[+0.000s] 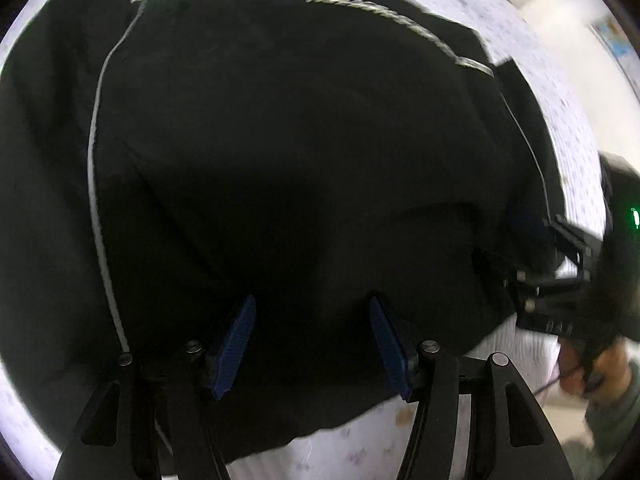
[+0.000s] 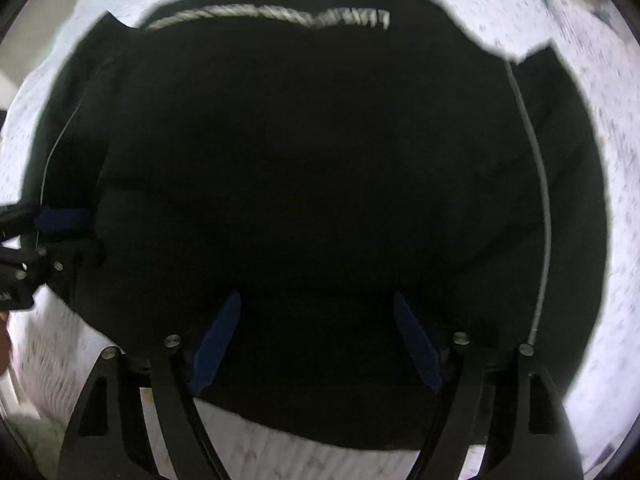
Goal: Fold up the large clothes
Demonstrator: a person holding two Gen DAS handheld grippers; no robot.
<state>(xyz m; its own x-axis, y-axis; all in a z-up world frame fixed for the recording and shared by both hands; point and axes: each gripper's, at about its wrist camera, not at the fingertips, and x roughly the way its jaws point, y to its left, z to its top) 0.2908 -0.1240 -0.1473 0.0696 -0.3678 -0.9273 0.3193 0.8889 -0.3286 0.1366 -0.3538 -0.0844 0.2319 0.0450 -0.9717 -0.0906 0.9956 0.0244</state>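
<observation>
Black garment (image 1: 300, 160) with thin pale piping lines and a strip of silvery lettering (image 1: 400, 28) lies spread over a white sheet with a small floral print (image 1: 560, 128); whether that sheet covers a bed or something else cannot be told. The garment fills most of both wrist views, its near hem curving across the sheet just in front of the cameras.

The left hand-held gripper (image 1: 312, 344) points steeply down at the cloth near that hem. Its blue pads (image 1: 236, 352) stand apart with only dark fabric seen beyond the gap, and nothing is pinched between them. The right hand-held gripper (image 2: 316, 340) hangs over the same hem further along, its blue pads (image 2: 216, 344) spread wider and likewise gripping nothing. Whether either set of fingertips touches the cloth cannot be judged, as the dark fabric swallows the detail.

Each gripper shows at the edge of the other's view: the right one at the right of the left wrist view, held by a hand (image 1: 600, 368) in a grey-green sleeve (image 1: 616, 412). The pictures are somewhat blurred.
</observation>
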